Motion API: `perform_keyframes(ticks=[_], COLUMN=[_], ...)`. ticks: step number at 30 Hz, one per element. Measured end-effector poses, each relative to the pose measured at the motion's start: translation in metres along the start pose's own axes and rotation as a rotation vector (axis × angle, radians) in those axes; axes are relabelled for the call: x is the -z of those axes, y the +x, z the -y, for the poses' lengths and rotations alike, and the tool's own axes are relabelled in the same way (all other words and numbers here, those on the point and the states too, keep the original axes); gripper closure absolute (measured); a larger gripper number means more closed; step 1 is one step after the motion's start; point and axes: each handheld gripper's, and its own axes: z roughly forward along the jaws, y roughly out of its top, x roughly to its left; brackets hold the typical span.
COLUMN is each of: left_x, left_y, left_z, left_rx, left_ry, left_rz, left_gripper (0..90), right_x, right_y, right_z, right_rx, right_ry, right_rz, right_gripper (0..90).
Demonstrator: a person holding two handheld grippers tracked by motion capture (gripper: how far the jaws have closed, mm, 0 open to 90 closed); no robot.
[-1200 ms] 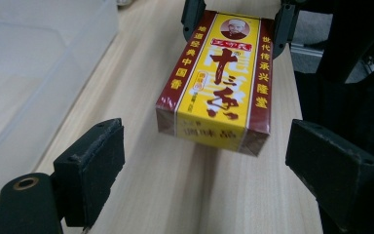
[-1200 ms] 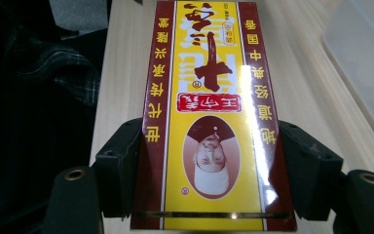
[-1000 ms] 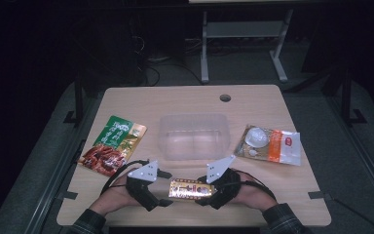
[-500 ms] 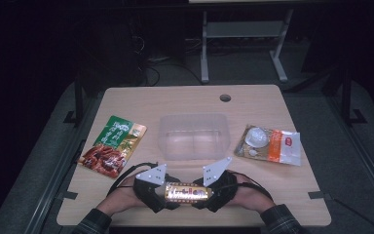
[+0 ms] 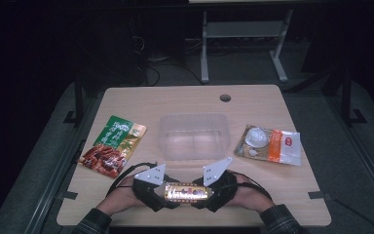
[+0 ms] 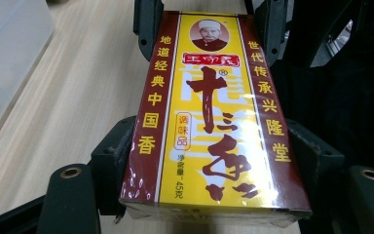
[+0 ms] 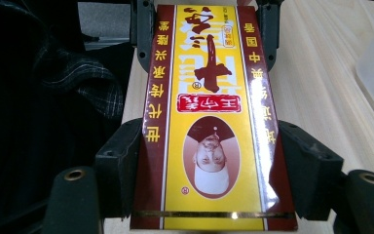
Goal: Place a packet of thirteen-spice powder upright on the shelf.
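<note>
A yellow and dark-red spice box [image 5: 186, 191] with Chinese print lies level between my two grippers, just above the table's near edge. My left gripper [image 5: 171, 193] holds its left end. In the left gripper view the gripper [image 6: 214, 161] has both black pads against the box [image 6: 209, 122]. Its jaws have just been closing with the box between them. My right gripper [image 5: 202, 193] holds the other end. In the right gripper view the gripper [image 7: 214, 165] has its pads pressed on the sides of the box [image 7: 209, 97].
A clear plastic container [image 5: 193, 135] stands just beyond the grippers at the middle of the wooden table [image 5: 175, 100]. A green and red food pouch [image 5: 113, 145] lies to the left. A white and orange packet [image 5: 270, 145] lies to the right. A cable hole [image 5: 225, 98] is near the far edge.
The left gripper's grey plate has edged slightly toward the box. Both hands and the box stay where they were near the front edge.
</note>
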Motion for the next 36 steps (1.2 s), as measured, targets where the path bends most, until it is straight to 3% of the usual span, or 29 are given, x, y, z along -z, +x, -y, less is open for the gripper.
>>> perform_keyframes(ticks=[3,7,13,19,22,23,28,29,31,32,36], left_x=[0.001,0.006,0.015,0.023,0.025,0.026,0.028,0.029,0.028,0.029,0.031], left_y=[0.0,0.003,0.005,0.004,0.005,0.006,0.01,0.012,0.015,0.016,0.021], left_z=[0.0,0.002,0.01,0.015,0.015,0.014,0.009,0.007,0.004,0.003,-0.001], left_rx=[0.014,0.038,0.076,0.091,0.096,0.106,0.113,0.129,0.125,0.123,0.122], left_ry=[-0.006,-0.009,-0.02,-0.016,-0.017,-0.016,-0.033,-0.028,-0.025,-0.016,-0.011], left_rz=[0.001,-0.02,-0.043,-0.066,-0.075,-0.085,-0.086,-0.088,-0.102,-0.106,-0.122], left_gripper=[31.3,31.5,31.5,31.5,31.5,31.5,31.5,31.5,31.5,31.6,31.6], right_x=[0.0,0.001,0.009,0.028,0.037,0.04,0.044,0.044,0.045,0.048,0.054], right_y=[-0.001,-0.001,-0.003,-0.001,0.004,0.007,0.013,0.014,0.015,0.016,0.019], right_z=[0.0,0.001,0.006,0.018,0.027,0.032,0.044,0.047,0.052,0.057,0.064], right_rx=[-0.002,-0.048,-0.086,-0.132,-0.167,-0.201,-0.265,-0.28,-0.3,-0.326,-0.355], right_ry=[-0.007,-0.007,-0.019,-0.047,-0.059,-0.059,-0.041,-0.033,-0.022,-0.021,-0.031], right_rz=[-0.003,0.021,0.054,0.116,0.154,0.167,0.225,0.234,0.259,0.295,0.337], right_gripper=[30.4,18.3,15.6,14.3,14.3,14.3,14.3,14.3,14.3,14.3,14.2])
